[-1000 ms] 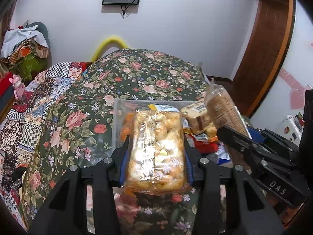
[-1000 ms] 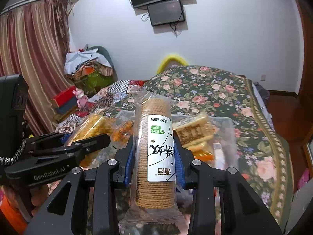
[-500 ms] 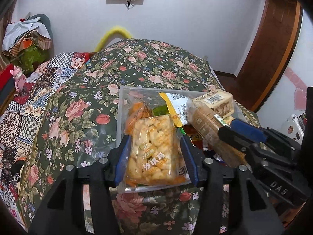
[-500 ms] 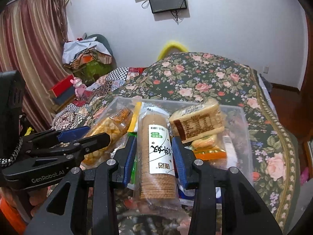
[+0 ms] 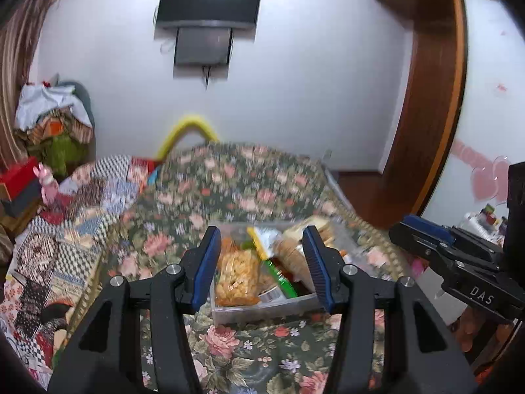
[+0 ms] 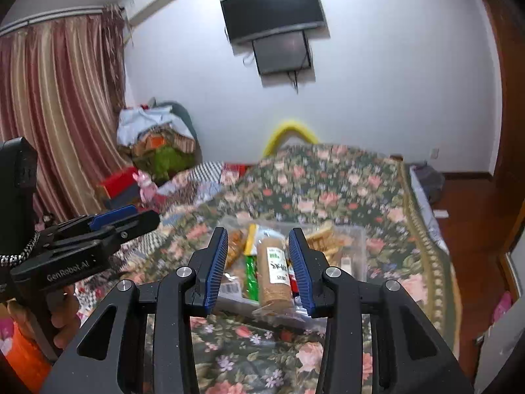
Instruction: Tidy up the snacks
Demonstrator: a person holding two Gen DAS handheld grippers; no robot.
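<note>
**Now both grippers hang empty over the snack box**

Right now your left gripper (image 5: pixel 262 266) has its blue-padded fingers (image 5: pixel 206 266) spread wide, with nothing between them. Your right gripper (image 6: pixel 258 266) is likewise parted and holds nothing. Both hover above the near end of the floral bedspread (image 5: pixel 229 180), pointing toward the far wall.

Look between your fingers and you see the clear plastic box (image 5: pixel 262 312) sitting on the bedspread, near you and roughly centred. All the snacks lie inside it. The bag of puffed yellow snacks (image 5: pixel 236 279) lies at the box's near left. The wrapped stack of round biscuits (image 6: pixel 274 272), with its white label facing up, lies lengthwise in the middle, its near end reaching the near wall of the box. A green packet (image 6: pixel 251 275) lies between those two, just beside the biscuits. At the far right of the box rests a pale wrapped cake-like pack (image 6: pixel 323 238); the blur hides its detail.

From the left wrist view your right gripper shows at the right edge, beside the box and apart from it. From the right wrist view your left gripper shows at the left edge.

Farther off, a patchwork quilt (image 5: pixel 82 203) covers the left side of the bed, and a television (image 6: pixel 274 13) hangs on the far wall.
</note>
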